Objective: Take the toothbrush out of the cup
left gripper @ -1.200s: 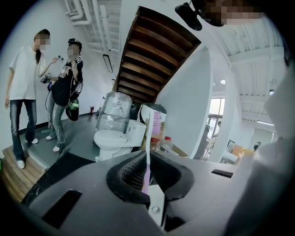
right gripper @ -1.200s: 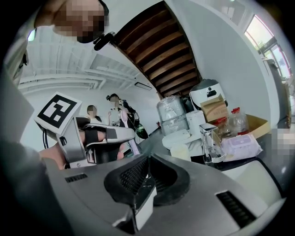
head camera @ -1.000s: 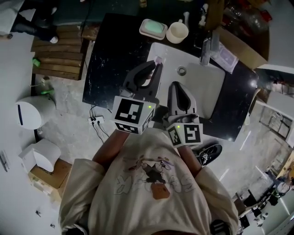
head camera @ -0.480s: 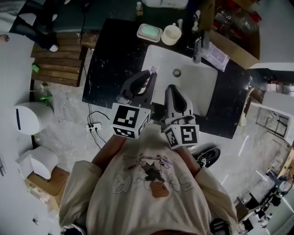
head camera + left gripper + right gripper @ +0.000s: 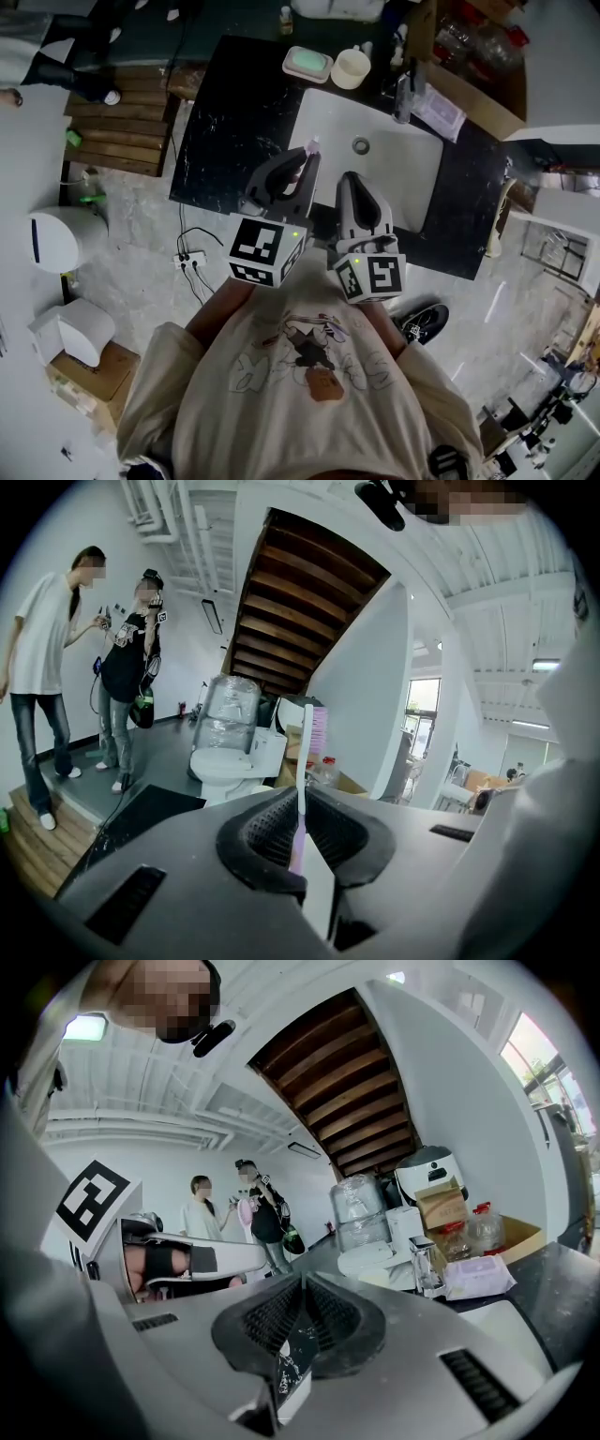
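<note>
The sink (image 5: 403, 178) basin lies open, and the black worktop (image 5: 234, 122) to its left offers bare passing room. The back edge is crowded by a soap dish (image 5: 307, 64), a cup (image 5: 352, 67), the tap (image 5: 405, 89) and what seems a packet (image 5: 439, 111).

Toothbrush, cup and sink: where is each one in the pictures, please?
toothbrush (image 5: 303, 761), left gripper view, white handle below the bristles.
cup (image 5: 352, 67), head view, its cream inside.
sink (image 5: 403, 178), head view, bare white basin.
</note>
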Available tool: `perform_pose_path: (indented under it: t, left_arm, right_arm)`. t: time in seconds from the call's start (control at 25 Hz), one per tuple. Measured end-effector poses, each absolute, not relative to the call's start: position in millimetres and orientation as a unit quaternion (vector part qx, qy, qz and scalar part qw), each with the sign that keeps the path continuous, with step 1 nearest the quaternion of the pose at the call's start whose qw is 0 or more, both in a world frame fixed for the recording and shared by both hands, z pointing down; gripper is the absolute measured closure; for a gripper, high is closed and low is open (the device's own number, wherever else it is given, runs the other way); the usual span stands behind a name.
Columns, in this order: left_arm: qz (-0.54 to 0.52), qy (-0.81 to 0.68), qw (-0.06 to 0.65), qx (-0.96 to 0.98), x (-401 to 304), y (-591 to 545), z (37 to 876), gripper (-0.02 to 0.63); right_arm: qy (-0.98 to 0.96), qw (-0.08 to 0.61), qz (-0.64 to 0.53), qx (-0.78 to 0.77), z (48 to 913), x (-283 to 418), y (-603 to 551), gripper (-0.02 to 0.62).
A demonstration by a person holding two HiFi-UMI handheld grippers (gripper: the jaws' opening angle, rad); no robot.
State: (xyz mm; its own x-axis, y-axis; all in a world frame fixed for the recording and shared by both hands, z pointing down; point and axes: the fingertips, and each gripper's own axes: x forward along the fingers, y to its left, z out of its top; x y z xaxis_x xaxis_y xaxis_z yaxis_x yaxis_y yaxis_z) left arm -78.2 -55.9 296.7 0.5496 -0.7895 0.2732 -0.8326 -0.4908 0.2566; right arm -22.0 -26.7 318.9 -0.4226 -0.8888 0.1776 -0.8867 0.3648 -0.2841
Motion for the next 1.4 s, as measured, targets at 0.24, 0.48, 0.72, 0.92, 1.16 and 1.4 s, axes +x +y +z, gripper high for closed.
perform_pose_path:
  t: [0.24, 0.48, 0.72, 0.92, 1.16, 1.4]
  left_arm:
    - [0.061, -0.469, 0.186, 0.861, -77.9, -38.0, 297.8, 0.574]
    - [0.071, -0.459, 0.191, 0.865, -72.2, -18.8, 303.2, 0.574]
    - [0.083, -0.451, 0.201, 0.866, -70.9, 3.2, 311.7, 0.574]
    - [0.090, -0.459, 0.199, 0.861, -74.0, 15.0, 322.3, 0.574]
    - [0.093, -0.456, 0.197, 0.863, -76.1, 27.4, 327.8, 0.574]
    - [0.092, -0.460, 0.198, 0.861, -80.2, 28.0, 327.0, 0.574]
  right_arm:
    - [0.829, 0.008, -0.162, -0.536, 314.8, -21.9, -14.6, 0.572]
    - [0.829, 0.006, -0.157, -0.537, 313.3, -17.9, -4.2, 0.572]
    - [0.827, 0.004, -0.156, -0.540, 314.4, -14.1, 6.5, 0.572]
    - [0.828, -0.002, -0.153, -0.539, 317.3, -15.0, 12.9, 0.572]
    - [0.831, -0.008, -0.156, -0.533, 319.3, -20.7, 18.4, 0.572]
    - [0.831, -0.014, -0.157, -0.533, 320.8, -24.2, 20.4, 0.572]
